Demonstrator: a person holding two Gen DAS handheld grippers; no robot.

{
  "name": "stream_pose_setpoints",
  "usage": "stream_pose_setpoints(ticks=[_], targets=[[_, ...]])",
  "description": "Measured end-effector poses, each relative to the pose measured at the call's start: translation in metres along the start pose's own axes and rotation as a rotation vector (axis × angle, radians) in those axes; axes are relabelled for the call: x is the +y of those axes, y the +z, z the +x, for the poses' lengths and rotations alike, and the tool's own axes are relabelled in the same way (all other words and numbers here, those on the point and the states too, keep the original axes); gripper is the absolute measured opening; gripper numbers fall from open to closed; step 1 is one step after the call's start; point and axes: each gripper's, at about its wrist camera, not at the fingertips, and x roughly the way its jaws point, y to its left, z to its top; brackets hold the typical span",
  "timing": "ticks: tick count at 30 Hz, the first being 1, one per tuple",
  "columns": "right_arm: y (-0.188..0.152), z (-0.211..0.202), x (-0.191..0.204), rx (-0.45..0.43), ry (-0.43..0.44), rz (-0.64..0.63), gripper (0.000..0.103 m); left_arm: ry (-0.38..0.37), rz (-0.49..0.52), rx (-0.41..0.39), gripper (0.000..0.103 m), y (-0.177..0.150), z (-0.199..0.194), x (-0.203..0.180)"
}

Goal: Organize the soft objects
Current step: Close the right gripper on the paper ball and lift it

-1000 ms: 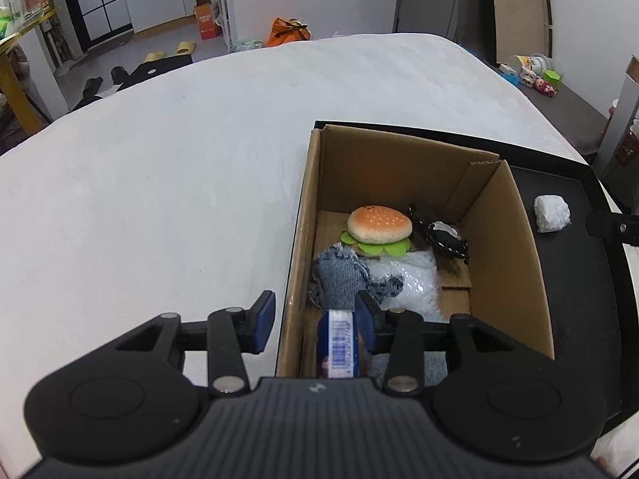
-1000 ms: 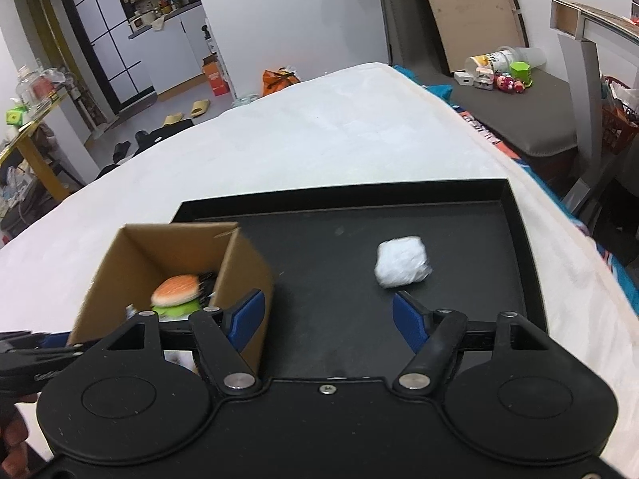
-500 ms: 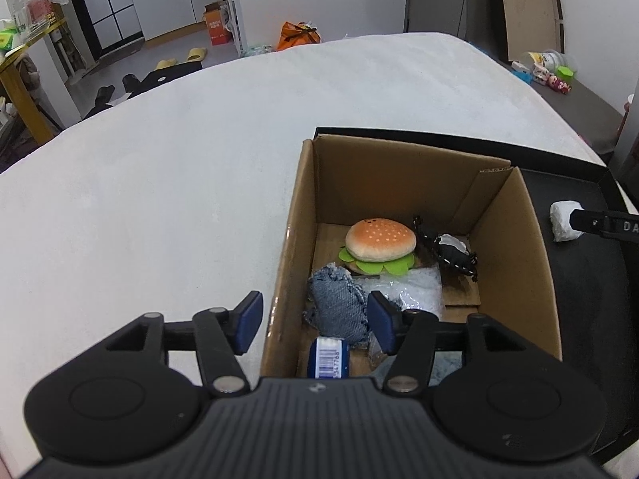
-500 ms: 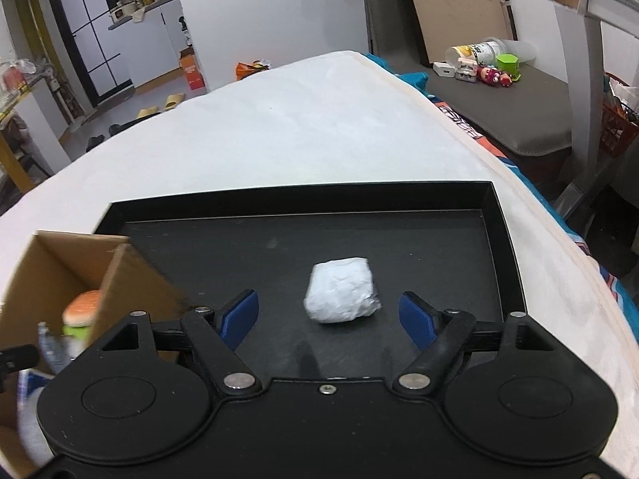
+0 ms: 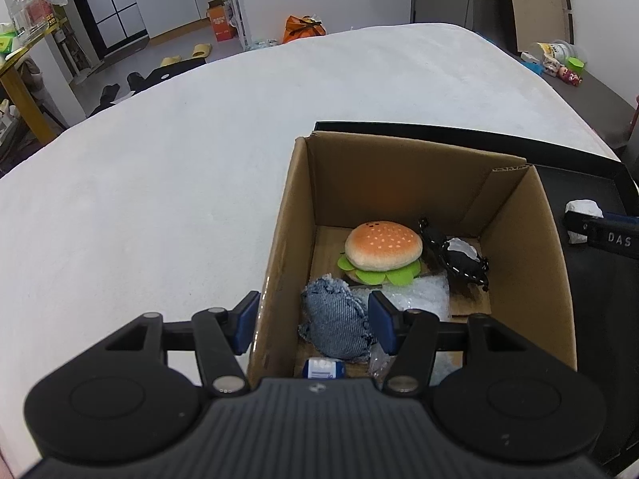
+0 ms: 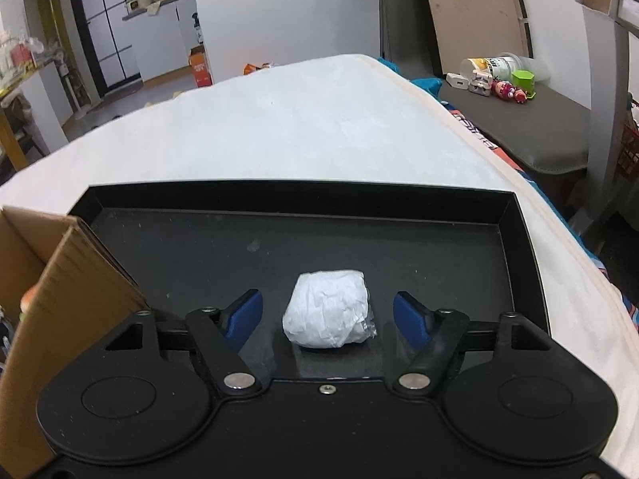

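Since a second ago the right tongs (image 6: 327, 317) have come down over the black tray (image 6: 515, 215) and now straddle the white crumpled wad (image 6: 328, 313), which earlier lay ahead of them and off to the right. Their jaws are closing with the wad between them, but both blue pads still stand clear of it, so nothing is gripped. The wad rests on the tray floor, toward the near side.

Over the same second the small blue item with a white label (image 5: 323, 368) has left the left tongs (image 5: 313, 321) and lies at the near end of the cardboard box (image 5: 519, 239), partly hidden behind the tongs' body. The left tongs are released and empty, one finger outside the box's left wall and the other inside, above a blue denim piece (image 5: 333, 323). Farther in sit a plush hamburger (image 5: 383, 249), a clear bubble-wrap bag (image 5: 419, 295) and a black-and-white toy (image 5: 461, 259). Box and tray stand on a white bed (image 5: 159, 183).
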Motion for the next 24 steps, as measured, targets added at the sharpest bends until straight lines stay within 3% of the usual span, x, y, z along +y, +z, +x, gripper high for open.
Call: stream_pose_setpoints(ticks=[1, 16, 24], targets=[[-0.001, 0.001, 0.000, 0.005, -0.002, -0.004, 0.045, 0.001, 0.000, -0.001, 0.057, 0.000, 0.000, 0.000], [-0.015, -0.028, 0.016, 0.088, -0.042, -0.009, 0.045, -0.009, 0.014, -0.010, 0.057, -0.006, -0.008, 0.001], [-0.014, -0.055, 0.029, 0.077, -0.047, -0.001, 0.045, -0.029, 0.016, -0.010, 0.057, -0.009, -0.013, 0.008]])
